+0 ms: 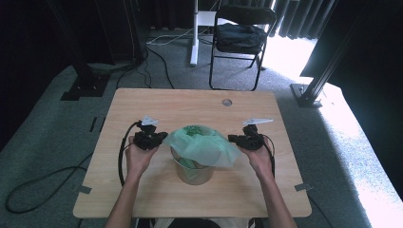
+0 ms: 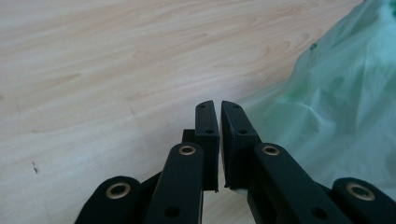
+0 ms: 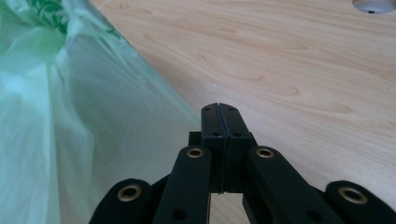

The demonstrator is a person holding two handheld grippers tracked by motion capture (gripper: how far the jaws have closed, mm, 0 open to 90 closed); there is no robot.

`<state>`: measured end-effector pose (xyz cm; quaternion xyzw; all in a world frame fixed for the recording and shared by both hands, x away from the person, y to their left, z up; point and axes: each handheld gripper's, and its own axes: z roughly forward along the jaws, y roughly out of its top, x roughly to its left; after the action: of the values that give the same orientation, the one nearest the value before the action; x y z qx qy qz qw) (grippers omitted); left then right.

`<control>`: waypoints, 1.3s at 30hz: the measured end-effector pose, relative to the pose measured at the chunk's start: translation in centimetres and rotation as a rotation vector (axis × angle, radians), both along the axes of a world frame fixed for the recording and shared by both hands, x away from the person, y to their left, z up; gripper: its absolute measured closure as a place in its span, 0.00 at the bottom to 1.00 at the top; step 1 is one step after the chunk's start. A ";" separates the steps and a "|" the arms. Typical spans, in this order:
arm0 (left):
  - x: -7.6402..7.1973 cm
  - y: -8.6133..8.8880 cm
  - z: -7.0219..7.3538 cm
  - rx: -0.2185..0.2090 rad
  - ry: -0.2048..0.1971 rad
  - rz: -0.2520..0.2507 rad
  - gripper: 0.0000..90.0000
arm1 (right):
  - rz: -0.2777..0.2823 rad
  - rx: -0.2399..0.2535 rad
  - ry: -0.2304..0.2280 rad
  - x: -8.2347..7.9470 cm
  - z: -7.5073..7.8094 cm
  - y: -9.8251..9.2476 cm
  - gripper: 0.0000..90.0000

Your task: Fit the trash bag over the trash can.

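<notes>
A pale green plastic bag (image 1: 204, 145) is draped over a small round metal bin (image 1: 195, 175) at the middle of the wooden table (image 1: 142, 107). My left gripper (image 1: 161, 137) sits at the bag's left edge. In the left gripper view its jaws (image 2: 219, 103) stand a narrow slit apart with nothing between them, and the bag (image 2: 336, 107) lies just to their right. My right gripper (image 1: 232, 138) is at the bag's right edge. Its jaws (image 3: 218, 106) are pressed together, with the bag (image 3: 56, 116) spreading off to their left. No film shows between the pads.
A round grey grommet (image 1: 227, 102) is set into the table's far side, also seen as (image 3: 373, 4). Beyond the table stand a black folding chair (image 1: 240, 35) and a white post (image 1: 194, 33), with cables on the carpet.
</notes>
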<state>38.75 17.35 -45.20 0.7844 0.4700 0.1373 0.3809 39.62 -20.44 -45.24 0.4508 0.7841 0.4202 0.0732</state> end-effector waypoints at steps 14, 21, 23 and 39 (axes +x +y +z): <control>-3.0 2.2 3.7 -0.108 -0.128 0.093 0.68 | -0.022 0.013 -0.091 -2.3 2.7 -1.5 0.82; -4.2 0.7 5.2 -0.128 -0.147 0.015 0.63 | 0.040 0.013 -0.158 -4.3 4.9 -0.6 0.81; -4.3 0.2 5.2 -0.127 -0.139 -0.006 0.61 | 0.056 0.012 -0.164 -4.7 5.2 -0.3 0.80; -4.8 -1.9 4.4 -0.096 -0.066 -0.078 0.77 | 0.170 0.064 -0.143 -6.3 4.9 1.2 0.72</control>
<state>33.96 15.42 -40.77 0.7778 0.4323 0.1256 0.4385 33.31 -19.27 -40.29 0.3538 0.7984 0.4809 0.0784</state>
